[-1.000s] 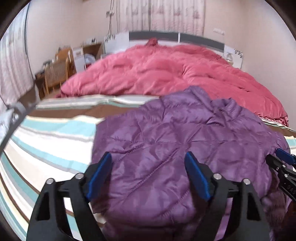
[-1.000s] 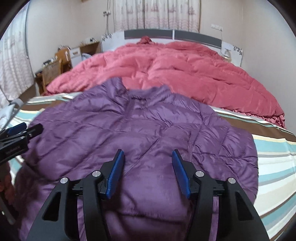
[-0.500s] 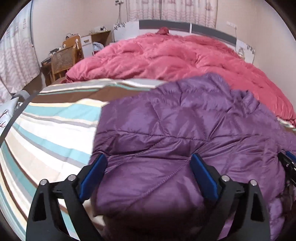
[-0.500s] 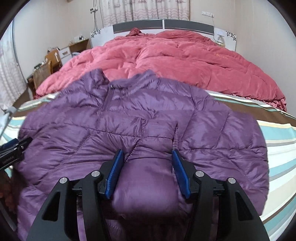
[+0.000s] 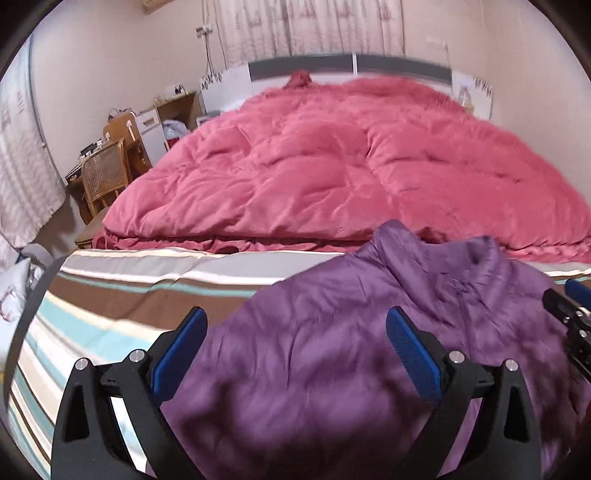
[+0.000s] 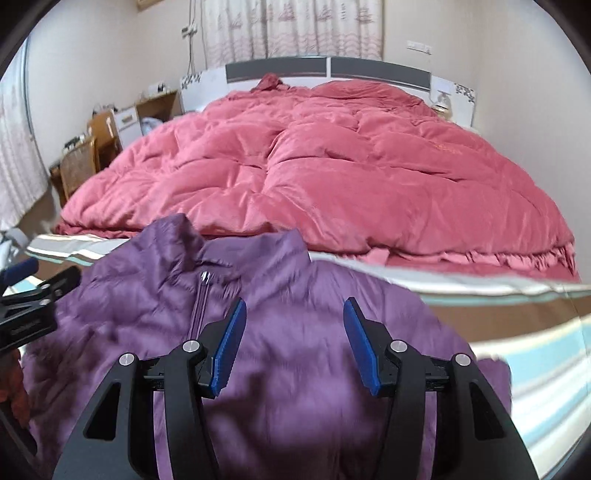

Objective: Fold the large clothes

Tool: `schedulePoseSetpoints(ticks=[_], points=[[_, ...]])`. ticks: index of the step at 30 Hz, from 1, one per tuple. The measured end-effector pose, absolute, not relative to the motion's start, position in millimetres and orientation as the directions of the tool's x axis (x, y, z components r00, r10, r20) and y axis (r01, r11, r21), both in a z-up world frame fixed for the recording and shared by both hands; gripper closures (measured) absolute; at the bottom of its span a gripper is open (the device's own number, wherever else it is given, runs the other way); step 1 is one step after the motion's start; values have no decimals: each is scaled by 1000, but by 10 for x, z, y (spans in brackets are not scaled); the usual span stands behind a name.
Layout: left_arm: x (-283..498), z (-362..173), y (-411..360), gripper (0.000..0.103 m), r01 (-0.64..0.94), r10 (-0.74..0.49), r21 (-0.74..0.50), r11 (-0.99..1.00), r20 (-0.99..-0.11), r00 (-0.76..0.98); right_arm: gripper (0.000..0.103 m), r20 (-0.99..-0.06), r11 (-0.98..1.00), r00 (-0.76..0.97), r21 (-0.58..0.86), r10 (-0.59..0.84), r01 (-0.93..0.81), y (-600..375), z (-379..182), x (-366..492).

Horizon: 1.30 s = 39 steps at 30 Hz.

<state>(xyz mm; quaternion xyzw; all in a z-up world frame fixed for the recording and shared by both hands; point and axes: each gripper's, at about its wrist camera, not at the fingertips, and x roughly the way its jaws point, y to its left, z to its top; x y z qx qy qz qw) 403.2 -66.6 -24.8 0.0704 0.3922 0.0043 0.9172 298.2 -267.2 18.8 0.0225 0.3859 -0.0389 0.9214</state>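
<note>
Jacket: a purple quilted jacket lies front up on the striped sheet at the near end of the bed, collar toward the headboard.
Collar: it stands up, its far edge touching or just short of the quilt's near hem; which one is unclear.
Zip: the zip runs down from the collar, its pull near the top.
Left gripper: the left gripper has its jaws spread wide, with the jacket's left part bulging between the blue pads. Blur and the near edge of the view hide whether the pads touch the cloth.
Right gripper: the right gripper has its jaws parted more narrowly, over the jacket's chest just right of the zip. No cloth is pinched between its pads.
Spacing: each gripper shows at the edge of the other's view, both over the jacket and apart from each other.
Quilt: a pink quilt covers the far half of the bed up to the headboard.
Bed left side: a cane chair and wooden furniture stand beside the bed's left edge.
Back wall: a curtain hangs behind the headboard.
</note>
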Motion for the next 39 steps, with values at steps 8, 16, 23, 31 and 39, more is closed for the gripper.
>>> schedulePoseSetpoints(ticks=[8,16,23,31,39], points=[[4569,-792,-796,5,26,117,164,986,-797,593,49,-804,996,594,15,-39,85,-2712,-272,3624],[4472,-958,-723,2,-76,203,197,977,-773,601,49,-786,980,595,-69,-167,184,-2692,-442,3493],[4528,-987,-722,2,-94,248,239,966,-766,593,48,-783,979,605,-29,-147,200,-2787,-480,3553],[4163,-470,-486,2,-63,140,132,989,-731,668,48,-694,991,718,56,-48,120,-2811,95,2994],[3171,-436,-37,2,-80,111,78,994,-684,721,48,-689,997,721,73,75,-34,-2408,140,2111]])
